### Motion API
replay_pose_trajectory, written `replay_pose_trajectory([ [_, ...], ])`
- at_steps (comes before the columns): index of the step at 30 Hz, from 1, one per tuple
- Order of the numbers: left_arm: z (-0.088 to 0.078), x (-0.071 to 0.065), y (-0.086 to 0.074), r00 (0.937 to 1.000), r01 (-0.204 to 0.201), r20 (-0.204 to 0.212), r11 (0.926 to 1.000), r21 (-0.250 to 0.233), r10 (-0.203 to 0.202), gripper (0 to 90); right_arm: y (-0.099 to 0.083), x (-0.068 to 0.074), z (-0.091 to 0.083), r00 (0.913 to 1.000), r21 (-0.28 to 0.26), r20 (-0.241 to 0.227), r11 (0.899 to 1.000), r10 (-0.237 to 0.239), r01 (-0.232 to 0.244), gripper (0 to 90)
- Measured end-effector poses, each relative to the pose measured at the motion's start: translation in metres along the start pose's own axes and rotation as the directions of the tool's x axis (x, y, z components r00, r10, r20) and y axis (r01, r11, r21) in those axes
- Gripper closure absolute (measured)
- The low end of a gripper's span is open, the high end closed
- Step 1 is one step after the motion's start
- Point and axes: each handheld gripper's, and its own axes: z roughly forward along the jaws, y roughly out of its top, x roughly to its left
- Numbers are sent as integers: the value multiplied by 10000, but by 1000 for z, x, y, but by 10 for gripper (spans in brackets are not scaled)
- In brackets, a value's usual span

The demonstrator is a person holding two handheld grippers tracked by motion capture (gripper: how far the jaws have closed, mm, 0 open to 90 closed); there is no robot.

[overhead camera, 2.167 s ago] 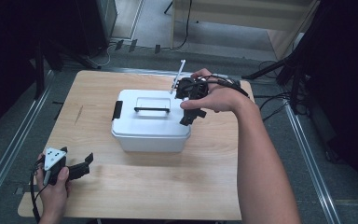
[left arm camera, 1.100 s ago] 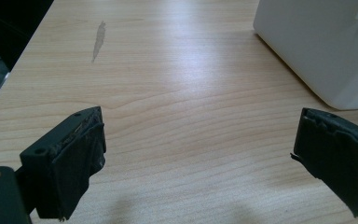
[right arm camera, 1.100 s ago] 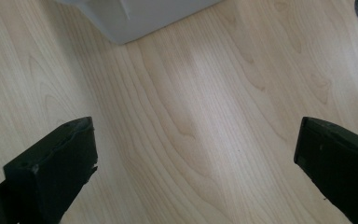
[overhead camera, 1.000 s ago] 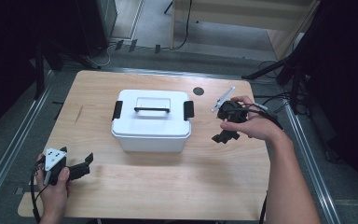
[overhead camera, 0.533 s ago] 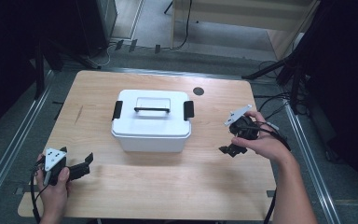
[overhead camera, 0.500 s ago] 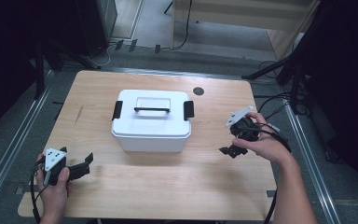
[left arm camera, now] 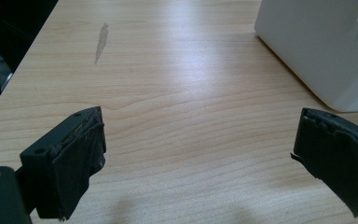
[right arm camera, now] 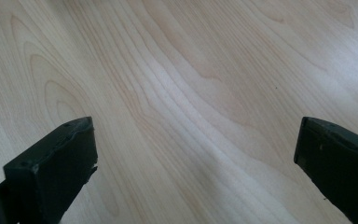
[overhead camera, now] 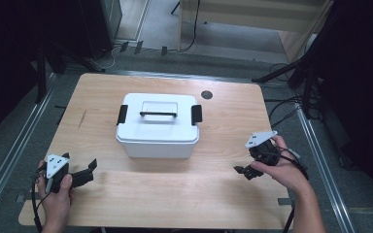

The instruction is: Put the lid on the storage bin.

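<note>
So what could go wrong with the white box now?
Both black latches look shut on the white box, so lifting by the handle may raise the whole box, not the lid. The right claw sits near the table edge, so its cable might snag there.

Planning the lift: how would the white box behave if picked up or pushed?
The white box looks like rigid plastic, so probably stiff. Its broad flat base makes tipping unlikely; it would likely slide on the smooth table. The black handle suggests a steady lift.

White box, black latches; pale wood-grain table.
</note>
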Motion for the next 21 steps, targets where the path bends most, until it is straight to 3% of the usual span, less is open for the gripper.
replay_pose_trajectory([
  [4, 0, 0, 0, 10000, -10, -14, 10000, -7, 10, 29, -17, 2, 2, 9995, -442, 107, 9986, 283, -278, 0],
  [9, 0, 0, 0, 10000, -2, -30, 10000, -11, 2, 29, -40, 3, 1, 9963, -1119, 38, 9901, 860, -850, 0],
  [14, 0, 0, 0, 10000, -33, -55, 10000, 39, 34, 29, -64, 5, -2, 9885, -2230, 61, 9638, 1513, -1462, 0],
  [17, -1, 0, 0, 10000, -31, -68, 10000, 26, 31, 29, -78, 8, 2, 9823, -2565, 109, 9500, 1870, -1780, 0],
  [21, -1, 0, 0, 10000, -23, -76, 10000, 16, 23, 29, -90, 13, 5, 9776, -2751, 202, 9413, 2093, -1959, 0],
])
